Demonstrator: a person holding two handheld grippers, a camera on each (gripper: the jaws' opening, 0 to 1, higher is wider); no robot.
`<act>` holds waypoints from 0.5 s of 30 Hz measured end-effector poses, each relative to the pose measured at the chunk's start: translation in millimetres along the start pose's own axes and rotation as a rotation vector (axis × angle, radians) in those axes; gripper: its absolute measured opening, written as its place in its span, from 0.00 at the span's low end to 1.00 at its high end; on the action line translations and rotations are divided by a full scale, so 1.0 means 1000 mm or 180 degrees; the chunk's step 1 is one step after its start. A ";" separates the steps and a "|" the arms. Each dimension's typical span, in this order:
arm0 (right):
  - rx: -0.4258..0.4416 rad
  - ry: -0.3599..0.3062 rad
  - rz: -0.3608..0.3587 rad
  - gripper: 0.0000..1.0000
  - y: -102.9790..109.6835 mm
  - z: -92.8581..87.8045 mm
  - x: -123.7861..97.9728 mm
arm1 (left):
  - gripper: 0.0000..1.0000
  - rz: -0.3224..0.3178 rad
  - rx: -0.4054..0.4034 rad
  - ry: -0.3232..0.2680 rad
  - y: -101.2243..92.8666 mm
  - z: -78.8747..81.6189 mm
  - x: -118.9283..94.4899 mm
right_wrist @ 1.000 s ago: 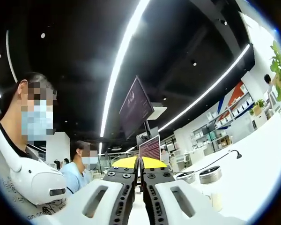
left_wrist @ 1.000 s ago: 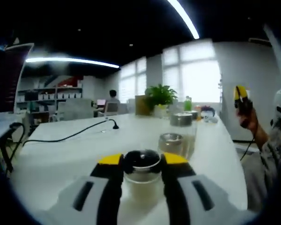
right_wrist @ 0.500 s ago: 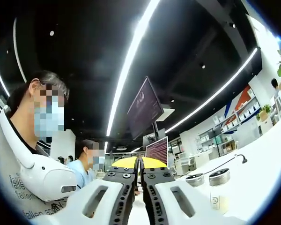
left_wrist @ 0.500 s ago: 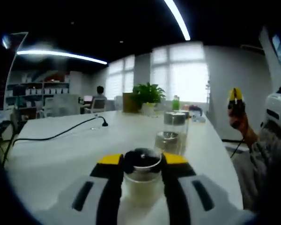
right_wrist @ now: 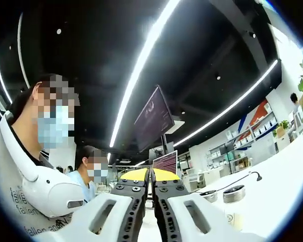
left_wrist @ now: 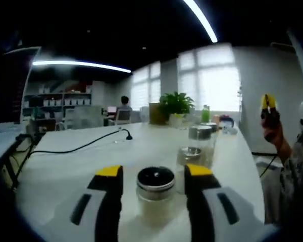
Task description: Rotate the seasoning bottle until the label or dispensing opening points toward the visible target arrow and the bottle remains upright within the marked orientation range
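A clear seasoning bottle (left_wrist: pixel 154 199) with a silver rim and dark cap stands upright on the white table (left_wrist: pixel 65 171). It sits between the yellow-tipped jaws of my left gripper (left_wrist: pixel 154 171), which is open, with a small gap on each side. My right gripper (right_wrist: pixel 150 174) is shut on nothing and held up off the table, pointing toward the ceiling. That same right gripper (left_wrist: pixel 267 105) shows at the right of the left gripper view, held in a hand. I see no arrow mark in either view.
Two more silver-lidded jars (left_wrist: pixel 191 157) (left_wrist: pixel 200 137) stand just behind the bottle; they show as jars (right_wrist: pixel 236 195) in the right gripper view too. A black cable (left_wrist: pixel 76 147) crosses the table's left. A plant (left_wrist: pixel 175 104) stands at the far end. A masked person (right_wrist: pixel 35 151) is close by.
My left gripper's jaws have spread apart and let go of the bottle, which stays standing. The right gripper remains shut and raised.
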State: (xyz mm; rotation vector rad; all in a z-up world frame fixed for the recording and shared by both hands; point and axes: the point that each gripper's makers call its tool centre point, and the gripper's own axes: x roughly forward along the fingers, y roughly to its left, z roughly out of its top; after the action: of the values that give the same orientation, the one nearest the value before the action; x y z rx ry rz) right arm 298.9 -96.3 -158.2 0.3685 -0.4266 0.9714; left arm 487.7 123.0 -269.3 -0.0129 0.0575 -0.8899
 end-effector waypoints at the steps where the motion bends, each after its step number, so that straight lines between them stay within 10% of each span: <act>1: -0.0003 -0.0004 -0.0025 0.00 -0.002 0.000 0.000 | 0.48 0.0050 -0.0020 -0.0022 0.002 0.003 0.001; 5: -0.0073 -0.0049 -0.0117 0.00 -0.004 0.006 -0.007 | 0.46 0.0334 0.0192 0.0080 0.013 0.006 -0.003; 15: -0.0087 -0.0160 -0.0488 0.00 -0.028 0.008 -0.027 | 0.41 0.0296 0.0337 0.0252 0.001 -0.002 0.008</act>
State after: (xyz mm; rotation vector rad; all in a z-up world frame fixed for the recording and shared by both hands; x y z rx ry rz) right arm 307.7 -133.6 -168.3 0.3959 -0.4503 0.8077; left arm 492.8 117.4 -272.0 0.1230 0.0840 -0.7993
